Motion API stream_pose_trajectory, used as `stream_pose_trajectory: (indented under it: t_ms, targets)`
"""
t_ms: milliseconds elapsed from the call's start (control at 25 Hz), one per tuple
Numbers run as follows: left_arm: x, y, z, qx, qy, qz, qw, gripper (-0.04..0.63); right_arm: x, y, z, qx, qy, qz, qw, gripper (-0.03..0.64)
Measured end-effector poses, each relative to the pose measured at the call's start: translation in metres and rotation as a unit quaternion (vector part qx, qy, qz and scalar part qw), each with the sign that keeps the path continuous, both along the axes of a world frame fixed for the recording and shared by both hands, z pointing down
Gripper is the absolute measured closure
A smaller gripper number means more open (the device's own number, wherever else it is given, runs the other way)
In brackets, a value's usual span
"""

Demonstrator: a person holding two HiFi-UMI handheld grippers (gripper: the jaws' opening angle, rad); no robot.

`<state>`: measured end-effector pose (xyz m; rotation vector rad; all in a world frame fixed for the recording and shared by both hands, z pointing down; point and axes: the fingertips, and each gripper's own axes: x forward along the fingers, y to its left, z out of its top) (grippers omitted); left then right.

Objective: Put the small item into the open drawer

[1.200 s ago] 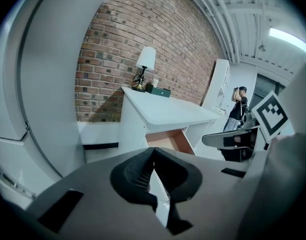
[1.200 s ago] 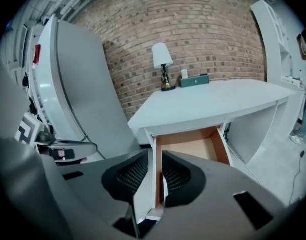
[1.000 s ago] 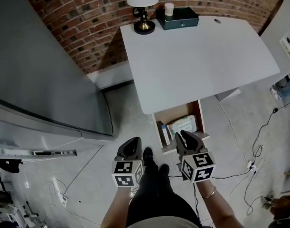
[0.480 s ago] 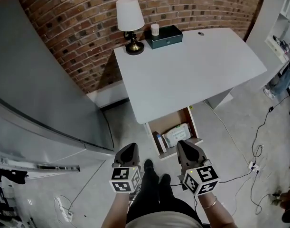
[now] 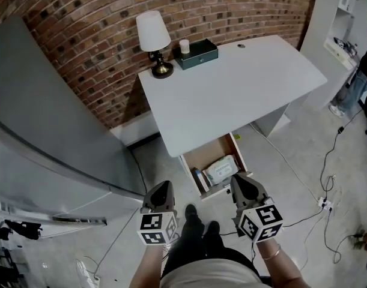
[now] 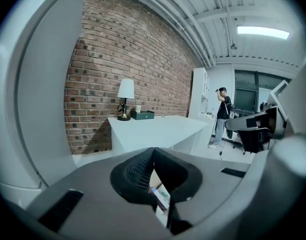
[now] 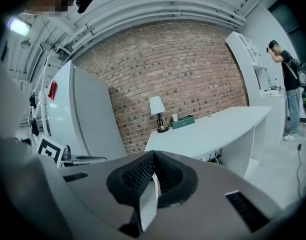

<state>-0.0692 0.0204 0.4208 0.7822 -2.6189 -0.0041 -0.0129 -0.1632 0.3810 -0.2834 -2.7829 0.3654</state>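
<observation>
My left fingers (image 6: 137, 171) and right fingers (image 7: 137, 176) are both pressed together on nothing. I take the small white item (image 5: 184, 45), on the counter (image 5: 231, 95) just beside the lamp (image 5: 153, 38), for my target. The open drawer (image 5: 208, 153) is well apart from the lamp, nearer me. I should step closer, part one pair and pinch the item gently. It is too small to identify, and the counter's edge cuts off the drawer's back.

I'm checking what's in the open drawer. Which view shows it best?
The head view: it looks down into the open drawer, contents visible. The left gripper view catches only a sliver; the right gripper view, nothing clear.
</observation>
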Motion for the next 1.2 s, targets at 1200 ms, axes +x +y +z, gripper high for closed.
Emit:
stream_pose_trajectory:
  t_ms: [1200]
  targets:
    - [0.02,-0.001,-0.022,-0.001,-0.026,-0.016,0.9995,0.574,0.019,-0.023,-0.014,-0.009,-0.013,-0.003,1.0,0.611]
